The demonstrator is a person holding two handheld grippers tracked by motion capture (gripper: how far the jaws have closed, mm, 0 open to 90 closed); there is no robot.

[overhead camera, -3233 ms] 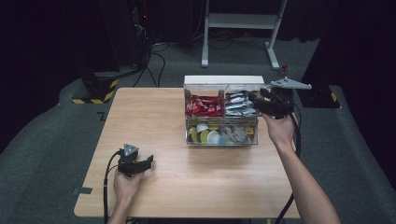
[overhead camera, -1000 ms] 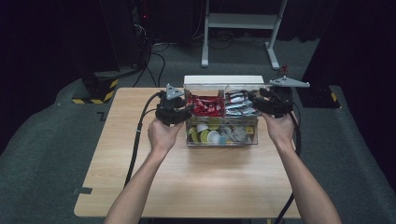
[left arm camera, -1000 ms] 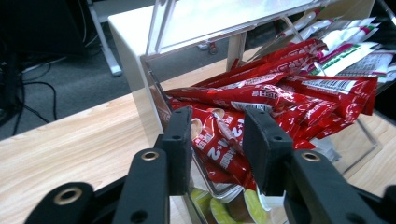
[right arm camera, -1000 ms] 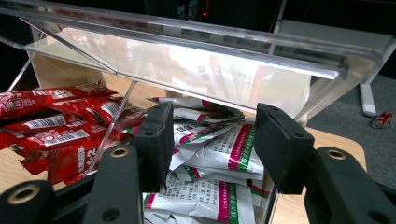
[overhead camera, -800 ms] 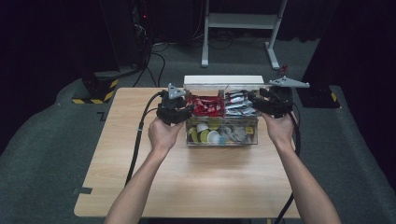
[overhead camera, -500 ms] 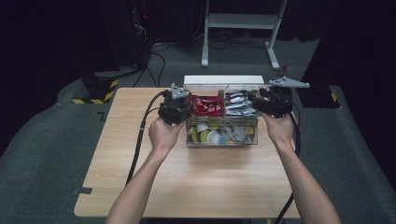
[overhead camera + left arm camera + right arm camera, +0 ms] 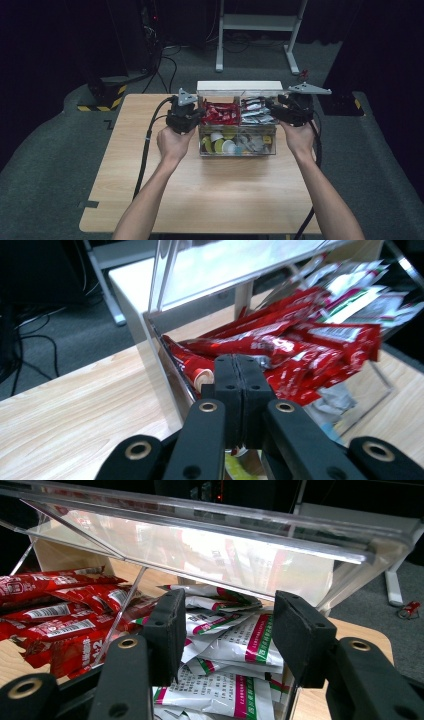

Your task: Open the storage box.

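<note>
Forearms reaching up over bare table (image 7: 210, 195). Left hand-held gripper (image 7: 184, 116) clenched on nothing, at left wall of clear organizer box (image 7: 237, 149), beside red sachets (image 7: 295, 347). Right hand-held gripper (image 7: 292, 111) released, straddling right wall over white sachets (image 7: 235, 645), probably to steady box.

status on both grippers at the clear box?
Left gripper shut, at red sachets by box's left wall. Right gripper open over white sachets. Clear box on table, lid up. Nothing blocking.
</note>
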